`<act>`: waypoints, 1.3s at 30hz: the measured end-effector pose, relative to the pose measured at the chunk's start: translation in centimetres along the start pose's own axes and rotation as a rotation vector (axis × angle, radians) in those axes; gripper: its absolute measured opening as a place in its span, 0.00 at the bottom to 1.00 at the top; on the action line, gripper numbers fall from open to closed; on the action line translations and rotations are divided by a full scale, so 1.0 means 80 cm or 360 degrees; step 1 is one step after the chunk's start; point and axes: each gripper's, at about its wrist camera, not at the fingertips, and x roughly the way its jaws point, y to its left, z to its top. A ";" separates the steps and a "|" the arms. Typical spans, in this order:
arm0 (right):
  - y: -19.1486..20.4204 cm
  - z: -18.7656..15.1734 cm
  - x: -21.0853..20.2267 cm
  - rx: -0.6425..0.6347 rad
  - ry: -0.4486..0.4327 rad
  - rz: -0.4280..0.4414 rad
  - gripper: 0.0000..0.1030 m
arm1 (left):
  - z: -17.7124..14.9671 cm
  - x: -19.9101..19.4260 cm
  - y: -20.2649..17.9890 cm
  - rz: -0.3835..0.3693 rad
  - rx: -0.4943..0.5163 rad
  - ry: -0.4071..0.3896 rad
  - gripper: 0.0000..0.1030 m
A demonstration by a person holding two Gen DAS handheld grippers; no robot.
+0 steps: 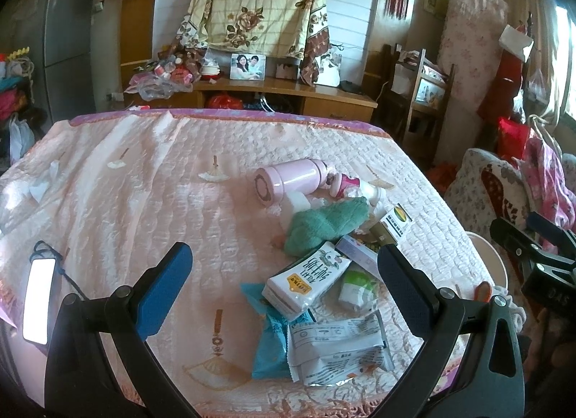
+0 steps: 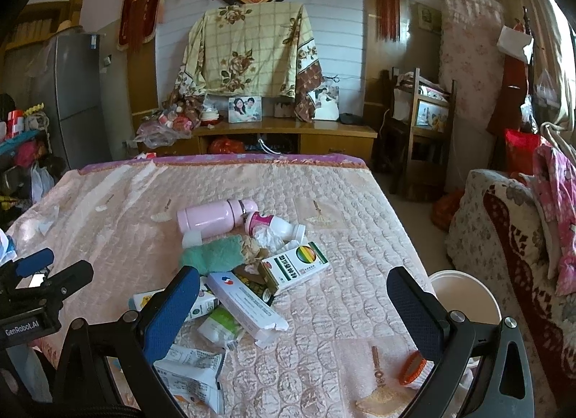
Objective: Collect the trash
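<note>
A heap of trash lies on the pink quilted bed (image 1: 126, 184): a white milk carton (image 1: 306, 279), a grey-white wrapper (image 1: 338, 349), a blue packet (image 1: 268, 349), a green-labelled medicine box (image 2: 295, 267), a long white box (image 2: 244, 304), a small white bottle (image 2: 273, 225) and crumpled tissue (image 2: 268, 238). A pink flask (image 1: 288, 180) and a green towel (image 1: 324, 225) lie among them. My left gripper (image 1: 284, 270) hangs open just above the carton. My right gripper (image 2: 293, 295) is open over the boxes. Nothing is held.
A white bin (image 2: 464, 295) stands on the floor at the bed's right edge. A phone (image 1: 37, 299) on a cord lies at the bed's near left. Loose tissue (image 1: 39, 184) lies far left. A patterned sofa (image 2: 504, 238) stands at right, a wooden cabinet (image 2: 288, 133) beyond the bed.
</note>
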 end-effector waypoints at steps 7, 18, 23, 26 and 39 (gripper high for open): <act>0.002 -0.003 0.002 -0.0016 0.0019 0.0009 1.00 | 0.001 0.001 0.002 -0.0003 -0.0010 0.0013 0.99; 0.001 -0.007 0.010 -0.0005 0.0070 0.0046 1.00 | 0.003 0.003 0.009 -0.0014 -0.0022 0.0046 0.99; 0.000 -0.010 0.014 -0.0010 0.0095 0.0055 1.00 | 0.003 0.004 0.009 -0.0018 -0.0022 0.0056 0.99; 0.001 -0.013 0.018 -0.0029 0.0123 0.0075 1.00 | 0.000 0.006 0.015 -0.0021 -0.0012 0.0083 0.99; -0.001 -0.041 0.059 -0.0181 0.0455 0.0085 1.00 | -0.031 0.027 0.046 -0.0113 -0.0016 0.0333 0.99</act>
